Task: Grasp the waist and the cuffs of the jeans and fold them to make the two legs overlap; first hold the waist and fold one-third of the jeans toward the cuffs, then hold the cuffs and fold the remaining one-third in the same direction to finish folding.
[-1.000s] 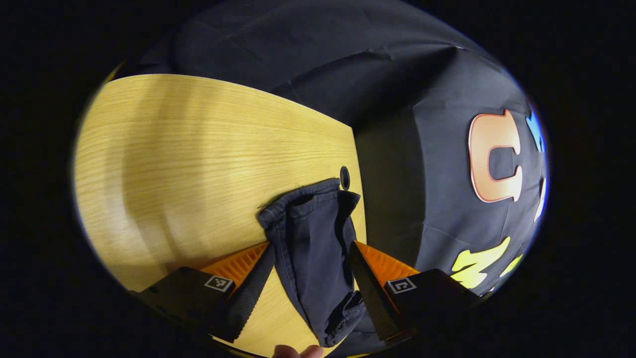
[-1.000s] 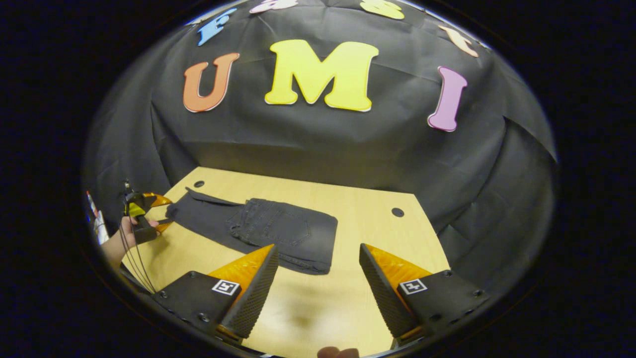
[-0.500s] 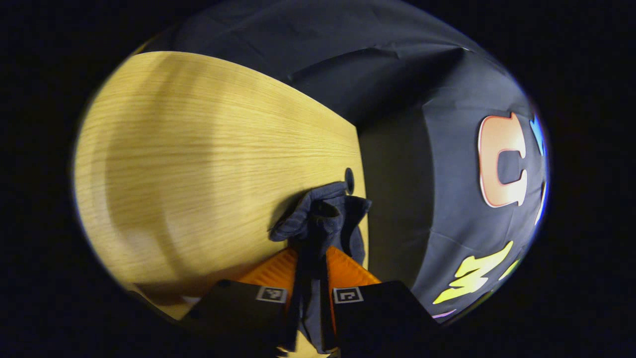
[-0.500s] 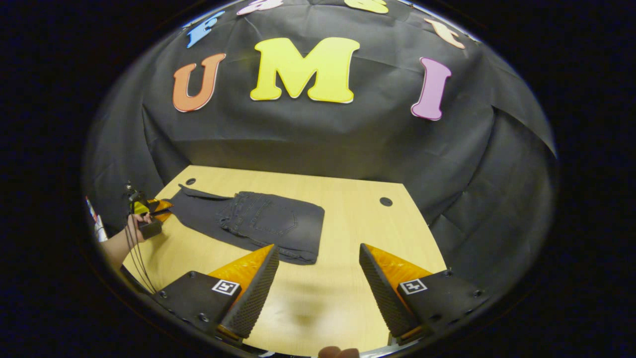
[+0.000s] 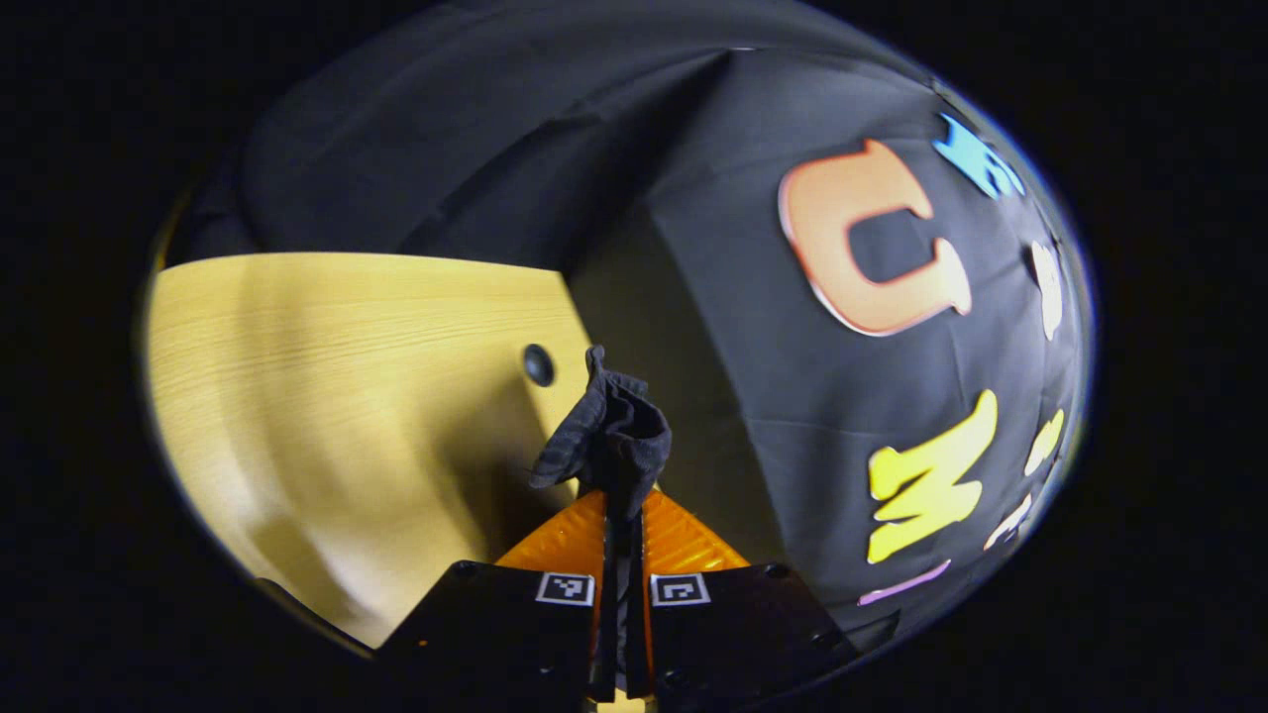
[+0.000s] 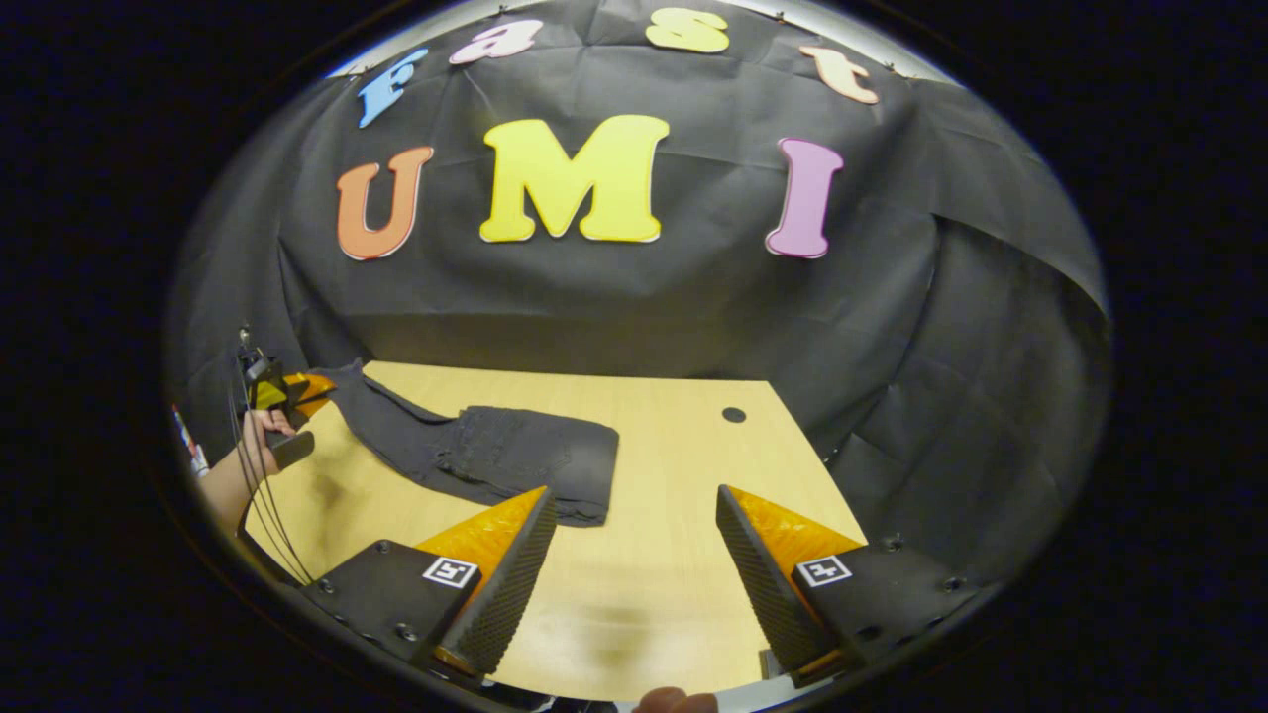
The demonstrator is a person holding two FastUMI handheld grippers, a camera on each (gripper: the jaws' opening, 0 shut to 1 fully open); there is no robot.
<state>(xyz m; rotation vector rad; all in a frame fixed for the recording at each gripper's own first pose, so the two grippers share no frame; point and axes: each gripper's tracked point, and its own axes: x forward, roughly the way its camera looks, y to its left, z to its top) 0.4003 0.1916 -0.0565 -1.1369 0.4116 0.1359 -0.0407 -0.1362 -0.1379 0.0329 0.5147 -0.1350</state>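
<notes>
My left gripper view sits low and close at the table (image 5: 327, 396) edge, facing the booth corner. My right gripper view looks from farther back across the table (image 6: 674, 475) toward the back wall; both share the jeans (image 6: 475, 451) cuff end, far left of frame

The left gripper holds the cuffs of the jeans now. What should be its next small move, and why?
Probably carry the cuffs over toward the folded waist part. The left gripper is shut on the cuffs and holds them above the table, while the jeans already lie folded at the waist end. The right gripper is open, apart from them.
</notes>
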